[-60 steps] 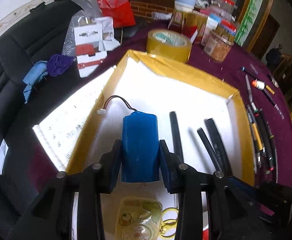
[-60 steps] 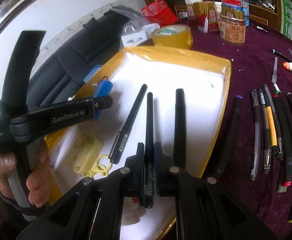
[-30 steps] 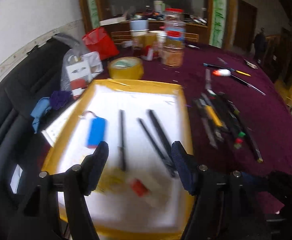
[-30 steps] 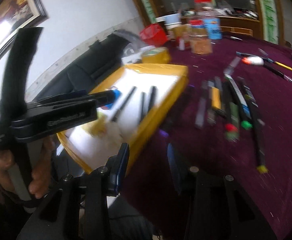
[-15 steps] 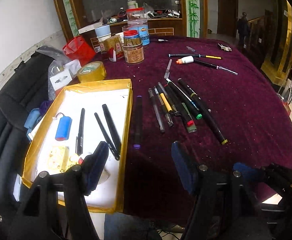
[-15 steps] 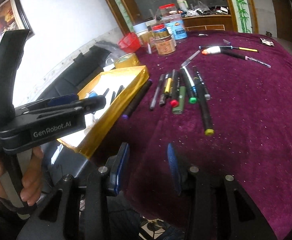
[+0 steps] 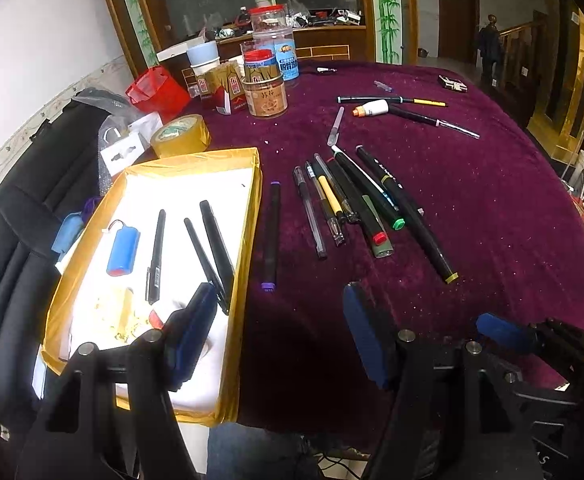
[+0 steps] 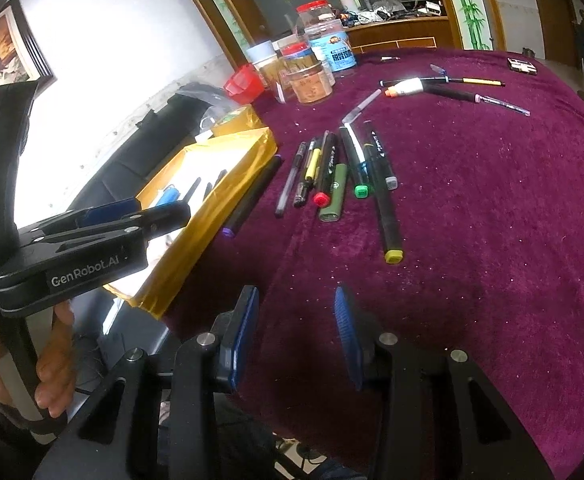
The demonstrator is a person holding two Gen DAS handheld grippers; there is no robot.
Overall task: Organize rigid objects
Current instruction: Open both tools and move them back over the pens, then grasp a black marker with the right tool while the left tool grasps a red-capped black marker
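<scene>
A yellow box [image 7: 251, 216] with a white floor sits at the table's left edge. It holds a blue battery pack [image 7: 123, 246] and three black pens [image 7: 215, 240]. It also shows in the right wrist view [image 8: 227, 196]. A purple-capped black pen [image 7: 271, 236] lies just right of the box. Several pens and markers [image 7: 356, 204] lie bunched on the purple cloth, also in the right wrist view [image 8: 344, 172]. My left gripper [image 7: 277, 334] is open and empty above the table's near edge. My right gripper [image 8: 296, 340] is open and empty, right of the left one.
A tape roll [image 7: 180, 135], jars [image 7: 265, 88], a red bag [image 7: 155, 90] and cartons stand behind the box. More pens and a white tube [image 7: 372, 109] lie at the far side. A black sofa [image 7: 19, 216] is left of the table.
Both grippers let go of the battery pack and a black pen in the box, opened, and pulled back and up to the table's near edge.
</scene>
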